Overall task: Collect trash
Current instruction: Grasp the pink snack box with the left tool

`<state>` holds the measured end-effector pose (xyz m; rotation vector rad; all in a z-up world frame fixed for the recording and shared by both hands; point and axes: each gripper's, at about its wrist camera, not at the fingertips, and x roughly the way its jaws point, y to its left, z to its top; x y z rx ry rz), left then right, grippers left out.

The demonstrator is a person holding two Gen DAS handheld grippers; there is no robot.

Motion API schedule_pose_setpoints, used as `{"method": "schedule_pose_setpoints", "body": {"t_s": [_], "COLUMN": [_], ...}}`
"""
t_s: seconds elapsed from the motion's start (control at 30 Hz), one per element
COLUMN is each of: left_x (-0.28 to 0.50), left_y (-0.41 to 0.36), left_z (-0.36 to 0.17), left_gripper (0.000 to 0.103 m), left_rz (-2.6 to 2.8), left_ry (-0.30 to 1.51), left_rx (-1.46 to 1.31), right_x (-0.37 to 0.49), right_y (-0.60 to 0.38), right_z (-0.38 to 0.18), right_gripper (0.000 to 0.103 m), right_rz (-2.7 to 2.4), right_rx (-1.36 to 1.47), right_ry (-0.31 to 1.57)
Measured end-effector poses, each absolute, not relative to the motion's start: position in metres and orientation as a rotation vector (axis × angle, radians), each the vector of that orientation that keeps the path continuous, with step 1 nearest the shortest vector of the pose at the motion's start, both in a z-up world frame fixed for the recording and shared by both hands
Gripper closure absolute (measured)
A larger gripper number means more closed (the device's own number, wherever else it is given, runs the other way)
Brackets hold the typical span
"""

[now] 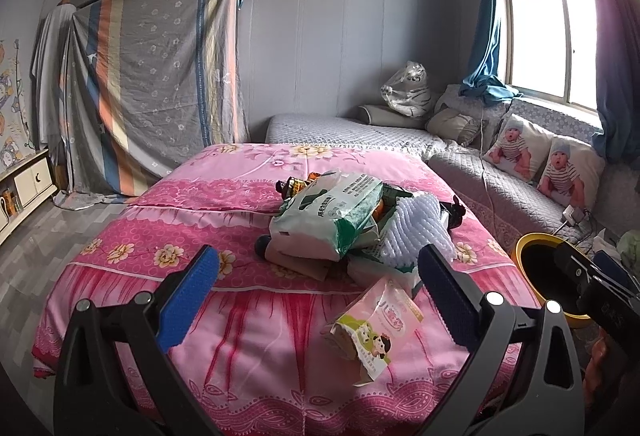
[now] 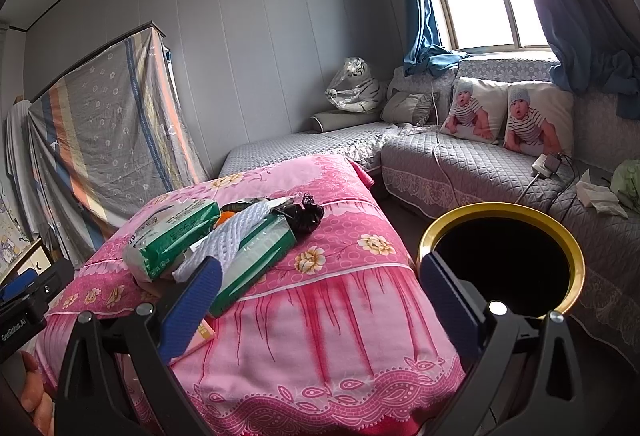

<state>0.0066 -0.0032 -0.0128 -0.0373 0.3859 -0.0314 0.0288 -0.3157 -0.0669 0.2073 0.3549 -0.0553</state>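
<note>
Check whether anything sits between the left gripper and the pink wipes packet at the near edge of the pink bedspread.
Nothing visible does. The left gripper is open, and the pink wipes packet lies just ahead between its fingers, apart from the larger trash pile behind it.

Wrappers [image 1: 336, 220] heaped on bed; bin [image 2: 500, 268] beside.

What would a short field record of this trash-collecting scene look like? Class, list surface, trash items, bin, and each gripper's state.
surface: pink floral bedspread
trash pile: green-white tissue pack, white knitted cloth, black bag
nearest item: pink snack wrapper, apart from the pile
bin: gold-rimmed bin, right of the bed, dark inside
left gripper: open, holds nothing
right gripper: open, holds nothing
</note>
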Motion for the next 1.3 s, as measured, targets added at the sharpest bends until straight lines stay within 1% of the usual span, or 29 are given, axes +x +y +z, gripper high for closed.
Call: {"method": "schedule_pose_setpoints", "body": {"t_s": [0.13,0.2,0.37,0.5,0.83,0.87,0.9,0.93,0.97,1.03,1.2,1.27,1.3], "left_x": [0.017,0.023,0.041,0.064,0.104,0.106,0.108,0.109,0.111,0.111,0.097,0.094,0.094], "left_y": [0.006,0.009,-0.009,-0.009,-0.015,-0.016,-0.016,-0.016,-0.016,-0.017,-0.020,-0.016,-0.015], "left_z": [-0.014,-0.019,-0.057,-0.077,-0.098,-0.099,-0.099,-0.099,-0.099,-0.099,-0.096,-0.094,-0.093], "left_gripper": [0.008,0.008,0.008,0.008,0.008,0.011,0.017,0.035,0.047,0.059,0.069,0.073,0.074], "left_rz": [-0.095,-0.197,-0.378,-0.456,-0.523,-0.533,-0.540,-0.566,-0.595,-0.638,-0.649,-0.662,-0.665], "left_ry": [0.410,0.450,0.600,0.708,0.784,0.786,0.783,0.789,0.804,0.810,0.736,0.721,0.717], "left_rx": [0.007,0.053,0.227,0.187,0.201,0.194,0.186,0.172,0.155,0.134,0.165,0.140,0.125], "right_x": [0.030,0.030,0.032,0.037,0.046,0.048,0.051,0.054,0.058,0.069,0.107,0.120,0.122], "right_y": [-0.323,-0.327,-0.335,-0.339,-0.341,-0.341,-0.342,-0.343,-0.344,-0.348,-0.350,-0.333,-0.325], "right_z": [-0.067,-0.066,-0.068,-0.067,-0.066,-0.067,-0.067,-0.066,-0.064,-0.061,-0.057,-0.052,-0.050], "right_gripper": [0.007,0.007,0.007,0.007,0.007,0.007,0.007,0.007,0.007,0.007,0.007,0.007,0.007], "right_rz": [-0.081,-0.105,-0.105,-0.063,0.008,0.019,0.038,0.065,0.104,0.188,0.532,0.575,0.582], "right_rx": [0.232,0.232,0.246,0.253,0.266,0.270,0.276,0.280,0.285,0.305,0.429,0.336,0.296], "right_ry": [0.357,0.350,0.360,0.367,0.377,0.382,0.389,0.398,0.411,0.451,0.602,0.643,0.649]}}
